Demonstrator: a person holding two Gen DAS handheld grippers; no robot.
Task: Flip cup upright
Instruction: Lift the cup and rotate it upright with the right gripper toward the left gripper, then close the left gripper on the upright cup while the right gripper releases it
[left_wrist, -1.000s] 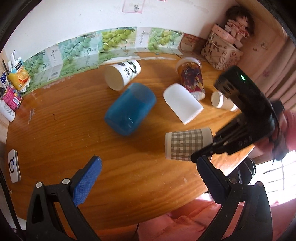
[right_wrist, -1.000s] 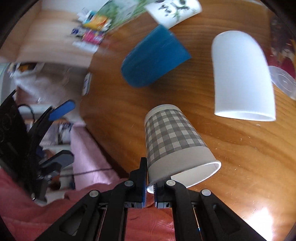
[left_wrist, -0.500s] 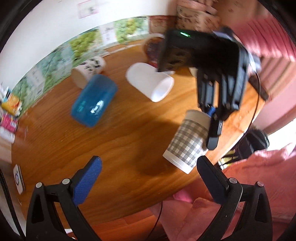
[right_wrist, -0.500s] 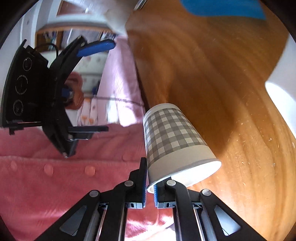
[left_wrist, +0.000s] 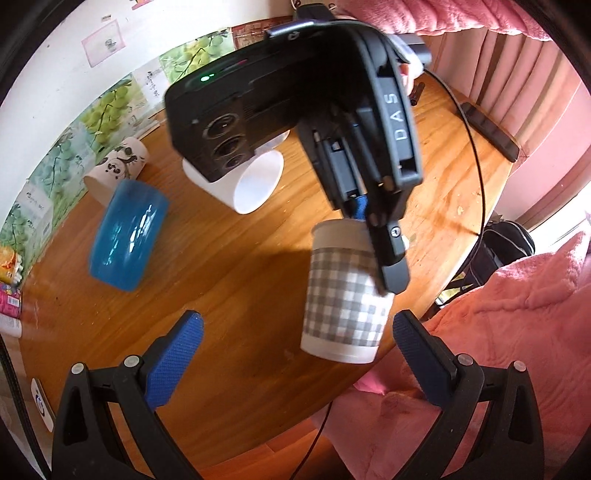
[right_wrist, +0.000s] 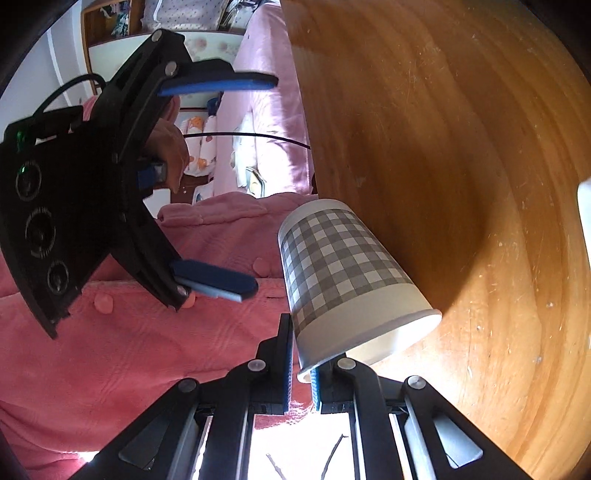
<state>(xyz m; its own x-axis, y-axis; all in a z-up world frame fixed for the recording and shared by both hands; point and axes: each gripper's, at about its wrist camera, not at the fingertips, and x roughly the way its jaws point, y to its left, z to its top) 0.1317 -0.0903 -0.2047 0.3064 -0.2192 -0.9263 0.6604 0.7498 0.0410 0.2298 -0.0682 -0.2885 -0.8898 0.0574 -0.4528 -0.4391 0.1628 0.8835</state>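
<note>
So over that last second I'd swung the checked cup (left_wrist: 345, 295) from lying sideways over the table (left_wrist: 229, 266) to nearly upright, mouth up, base hanging just above the near edge. Flip basically done, I reckon; only the set-down was left. My right gripper (right_wrist: 302, 373) was pinched on the rim, one finger inside the mouth and one outside, cup sticking out past the tips. Left gripper (left_wrist: 295, 347) sat spread wide and empty, cup just ahead between its fingers, not touching.

Matt paper cup (left_wrist: 343, 295) with grey check print; glossy varnished wood tabletop (left_wrist: 229, 266); shiny blue plastic cup (left_wrist: 127, 230); black plastic tool (right_wrist: 303, 373) with ribbed blue pads.
</note>
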